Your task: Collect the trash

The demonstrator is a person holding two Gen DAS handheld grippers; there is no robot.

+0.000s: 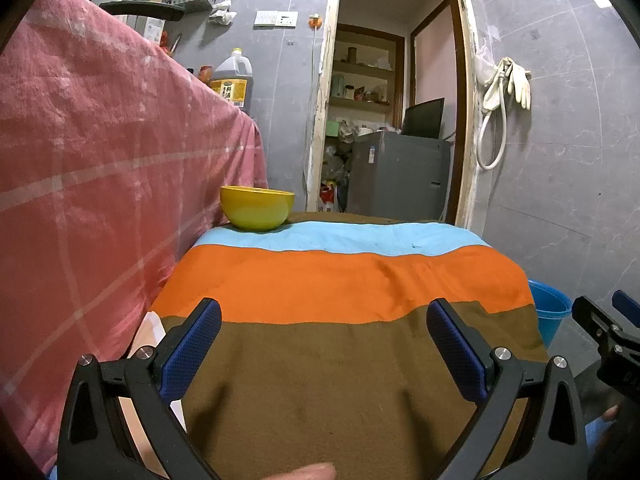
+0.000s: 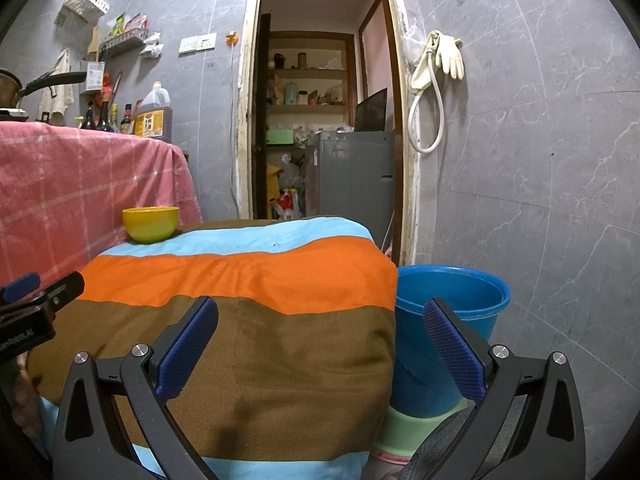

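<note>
Blue bucket [image 1: 550, 312] half hidden behind striped cloth [image 1: 340, 320].

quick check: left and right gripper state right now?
Left gripper: open, holding nothing, over the striped cloth.
Right gripper: open, holding nothing, near the blue bucket.

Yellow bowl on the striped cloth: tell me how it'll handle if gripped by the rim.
The yellow bowl looks like rigid plastic, so probably light. Its smooth, rounded wall may slip between pads. Its narrow base on soft striped cloth might tip if nudged.
</note>
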